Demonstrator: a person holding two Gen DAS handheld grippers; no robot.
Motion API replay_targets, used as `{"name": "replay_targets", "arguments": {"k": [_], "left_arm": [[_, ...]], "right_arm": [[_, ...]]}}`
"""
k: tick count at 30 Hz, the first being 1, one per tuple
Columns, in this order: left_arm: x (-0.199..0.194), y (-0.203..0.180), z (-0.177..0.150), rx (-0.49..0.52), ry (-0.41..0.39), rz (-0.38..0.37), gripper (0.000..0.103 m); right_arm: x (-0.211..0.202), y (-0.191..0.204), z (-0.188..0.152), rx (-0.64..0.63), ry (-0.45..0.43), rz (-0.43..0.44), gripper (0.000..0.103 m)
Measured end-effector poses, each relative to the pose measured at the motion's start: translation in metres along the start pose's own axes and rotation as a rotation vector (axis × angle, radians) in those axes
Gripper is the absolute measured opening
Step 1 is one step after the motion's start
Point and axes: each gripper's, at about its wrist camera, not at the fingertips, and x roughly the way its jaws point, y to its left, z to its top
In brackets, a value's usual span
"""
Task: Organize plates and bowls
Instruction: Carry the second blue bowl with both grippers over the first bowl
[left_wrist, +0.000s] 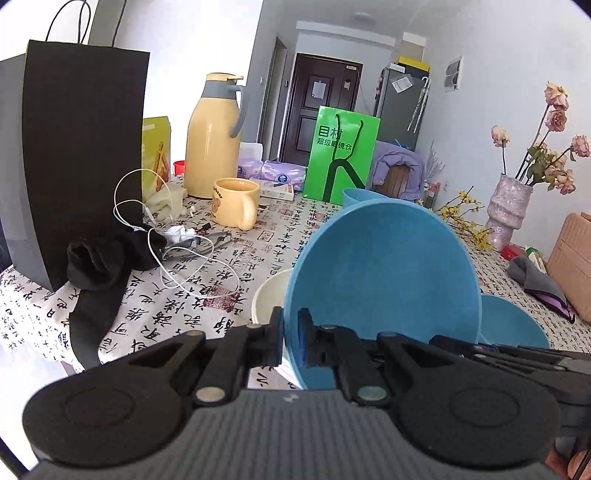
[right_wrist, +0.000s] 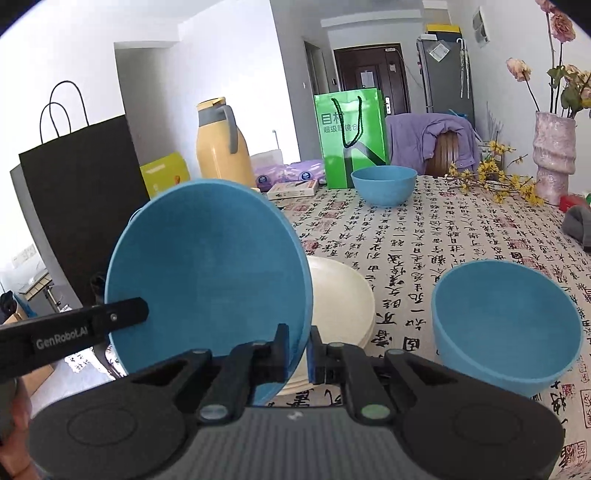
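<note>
Blue bowl, tilted, clamped at its rim by both grippers: left, right. Held above cream plates on the table.

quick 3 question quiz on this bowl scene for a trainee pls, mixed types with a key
1. True or false: the left tongs and the right tongs are shut on the same tilted blue bowl.
2. How many blue bowls show in the right wrist view?
3. What lies on the table under the held bowl? A cream plates; B a mug; C a green bag.

Key
1. True.
2. Three: the held one, the near bowl on the right, and the far bowl.
3. A.
</note>
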Motion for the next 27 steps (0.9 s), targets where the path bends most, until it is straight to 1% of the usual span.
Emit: {"name": "replay_targets", "arguments": {"k": [3, 7, 9, 11, 15, 19, 21, 23, 27], "left_arm": [[0.002, -0.007, 0.002, 0.001, 0.002, -0.013, 0.008], [0.012, -0.024, 0.009, 0.004, 0.019, -0.065, 0.008], [0.018, -0.041, 0.013, 0.012, 0.022, -0.111, 0.008], [0.021, -0.062, 0.017, 0.035, 0.005, -0.158, 0.008], [0.03, -0.113, 0.021, 0.103, -0.023, -0.241, 0.008], [0.051, -0.149, 0.019, 0.118, 0.021, -0.312, 0.008], [0.061, -0.159, 0.018, 0.112, 0.049, -0.325, 0.008], [0.071, -0.165, 0.016, 0.098, 0.084, -0.328, 0.008], [0.088, -0.164, 0.016, 0.063, 0.146, -0.33, 0.008]], "right_arm": [[-0.003, -0.005, -0.001, 0.01, -0.007, -0.006, 0.009], [-0.009, -0.021, 0.003, 0.03, -0.027, -0.029, 0.009], [-0.015, -0.034, 0.005, 0.043, -0.038, -0.055, 0.009], [-0.026, -0.051, 0.008, 0.068, -0.058, -0.089, 0.01], [-0.049, -0.087, 0.016, 0.092, -0.1, -0.17, 0.01], [-0.064, -0.129, 0.019, 0.131, -0.101, -0.238, 0.01], [-0.066, -0.146, 0.019, 0.155, -0.093, -0.255, 0.01], [-0.062, -0.16, 0.018, 0.184, -0.073, -0.257, 0.011], [-0.051, -0.179, 0.016, 0.244, -0.034, -0.225, 0.012]]}}
